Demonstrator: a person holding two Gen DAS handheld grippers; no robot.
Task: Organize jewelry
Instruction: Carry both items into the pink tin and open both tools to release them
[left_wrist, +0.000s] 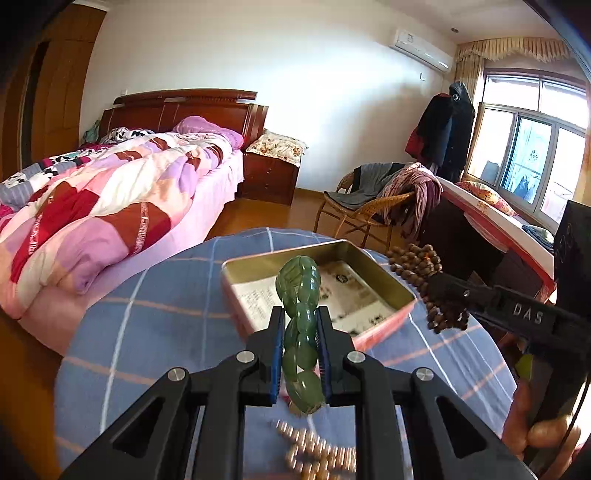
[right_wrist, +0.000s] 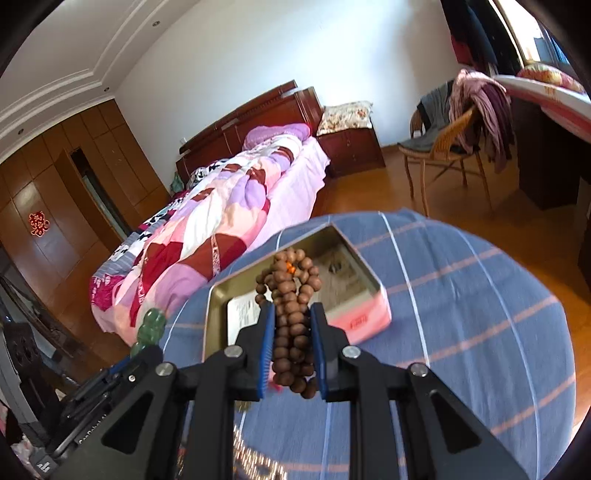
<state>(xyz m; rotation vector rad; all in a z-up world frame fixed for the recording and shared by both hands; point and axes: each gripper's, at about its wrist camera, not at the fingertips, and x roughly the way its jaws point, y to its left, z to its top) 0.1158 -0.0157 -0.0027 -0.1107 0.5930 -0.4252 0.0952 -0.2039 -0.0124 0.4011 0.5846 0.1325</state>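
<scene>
My left gripper (left_wrist: 301, 317) is shut on a green jade bead bracelet (left_wrist: 300, 291), held just in front of an open metal tin (left_wrist: 364, 338) with pink sides. My right gripper (right_wrist: 293, 314) is shut on a brown wooden bead strand (right_wrist: 291, 291), held above the same tin (right_wrist: 369, 317). The brown beads also show in the left wrist view (left_wrist: 421, 266), to the right of the tin. The jade bracelet also shows at the left in the right wrist view (right_wrist: 149, 326). A gold-coloured chain (left_wrist: 317, 454) lies blurred on the cloth under my left gripper.
The tin sits on a round table with a blue checked cloth (left_wrist: 155, 314). Printed paper lines the tin's bottom (left_wrist: 343, 295). A bed with a patchwork quilt (left_wrist: 110, 206) is at the left, a wicker chair with clothes (left_wrist: 373, 206) beyond, and a desk (right_wrist: 546, 122) at the right.
</scene>
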